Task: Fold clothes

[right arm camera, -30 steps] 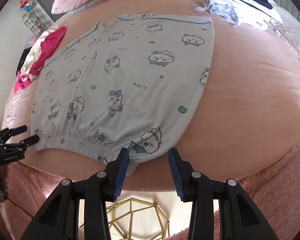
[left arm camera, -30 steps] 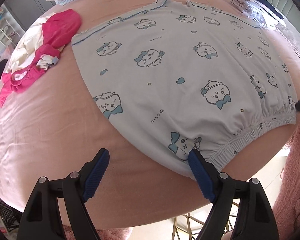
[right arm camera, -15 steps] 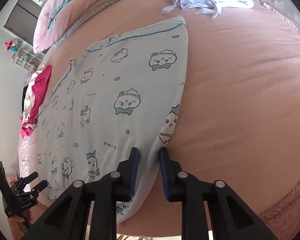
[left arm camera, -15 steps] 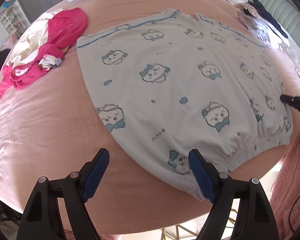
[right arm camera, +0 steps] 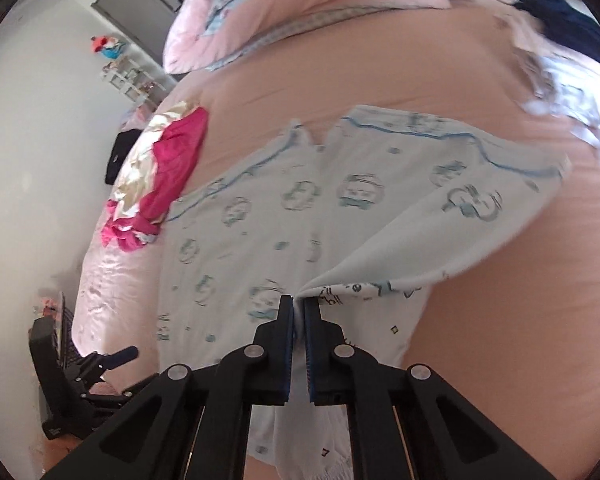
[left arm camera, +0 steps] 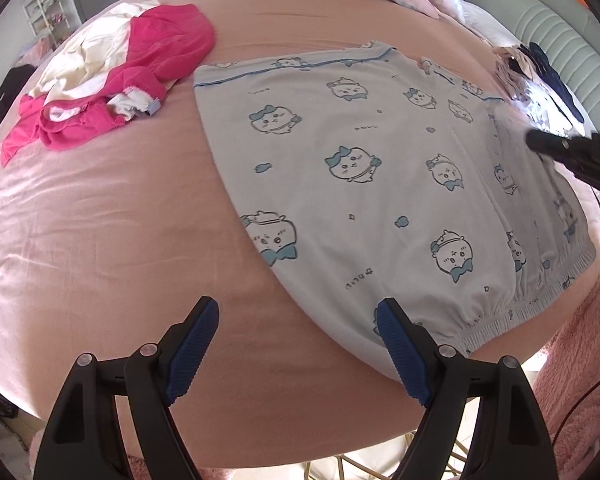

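garment: pale blue printed shorts (left arm camera: pixel 380 184), spread flat on the pink bed (left arm camera: pixel 100 240), elastic waistband (left arm camera: pixel 496 322) at the near edge
fold state: right side edge lifted off the bed and peeled inward (right arm camera: pixel 440 240), underside showing; the rest lies flat
right hand-held gripper (right arm camera: pixel 299 312): jaws clamped tight on the shorts' right edge, fabric pinched between the blue pads
left hand-held gripper (left arm camera: pixel 298 344): jaws wide apart, holding nothing; right pad (left arm camera: pixel 400 352) sits over the waistband corner, left pad over bare sheet
progress: early; looks like the first lengthwise fold is just starting, no finished crease visible
left to do: likely carry right half over the left, flatten, then fold again across
risk: single pinch point, so the flap may sag or twist
other clothes: pink and white heap (left arm camera: pixel 112 80) at far left, well apart; dark and light pile (left arm camera: pixel 540 76) far right
far end: pink pillows (right arm camera: pixel 300 12)
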{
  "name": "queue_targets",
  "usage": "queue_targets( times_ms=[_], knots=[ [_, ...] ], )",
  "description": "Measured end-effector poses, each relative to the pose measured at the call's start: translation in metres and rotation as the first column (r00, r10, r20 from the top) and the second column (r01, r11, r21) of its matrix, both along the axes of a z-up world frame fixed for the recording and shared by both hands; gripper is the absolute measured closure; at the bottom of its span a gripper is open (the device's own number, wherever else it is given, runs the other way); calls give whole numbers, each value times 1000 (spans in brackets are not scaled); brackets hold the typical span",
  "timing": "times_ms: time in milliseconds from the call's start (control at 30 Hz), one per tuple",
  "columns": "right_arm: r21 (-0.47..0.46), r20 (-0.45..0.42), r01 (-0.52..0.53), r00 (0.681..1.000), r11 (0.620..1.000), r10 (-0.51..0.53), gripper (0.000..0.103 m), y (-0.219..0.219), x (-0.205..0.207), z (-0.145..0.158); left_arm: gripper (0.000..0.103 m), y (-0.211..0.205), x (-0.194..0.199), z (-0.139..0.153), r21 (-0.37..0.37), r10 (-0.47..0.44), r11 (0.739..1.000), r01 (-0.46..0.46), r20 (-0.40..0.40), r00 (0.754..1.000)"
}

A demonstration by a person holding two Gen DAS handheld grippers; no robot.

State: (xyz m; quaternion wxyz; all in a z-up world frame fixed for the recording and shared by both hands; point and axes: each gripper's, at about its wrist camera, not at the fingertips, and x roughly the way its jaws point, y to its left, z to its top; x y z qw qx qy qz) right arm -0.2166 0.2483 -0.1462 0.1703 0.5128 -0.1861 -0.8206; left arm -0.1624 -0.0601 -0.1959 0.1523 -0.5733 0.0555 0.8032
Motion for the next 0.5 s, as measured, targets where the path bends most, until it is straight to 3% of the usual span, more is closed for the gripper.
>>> queue_targets(
  times_ms=[100, 233, 300, 367, 500],
  knots=[
    [11, 5, -84, 996, 996, 84, 97, -56, -13, -5, 22, -6, 1, 0, 31, 16, 999, -16, 6, 1000],
    [81, 185, -179, 969, 981, 161, 95, -101, -25, -52, 22, -10, 2, 1, 93, 28, 995, -29, 15, 1000],
    [29, 167, -173, 972, 985, 165, 93, -98, -15, -47, 22, -9, 3, 2, 108, 21, 994, -21, 6, 1000],
    [46, 113, -170, 980, 984, 164, 87, -89, 1, -28, 22, -7, 3, 5, 169, 12, 986, -13, 7, 1000],
    [102, 2, -97, 995, 990, 97, 87, -54, 33, 3, 23, 3, -5, 8, 336, -4, 942, -2, 16, 1000]
  ],
)
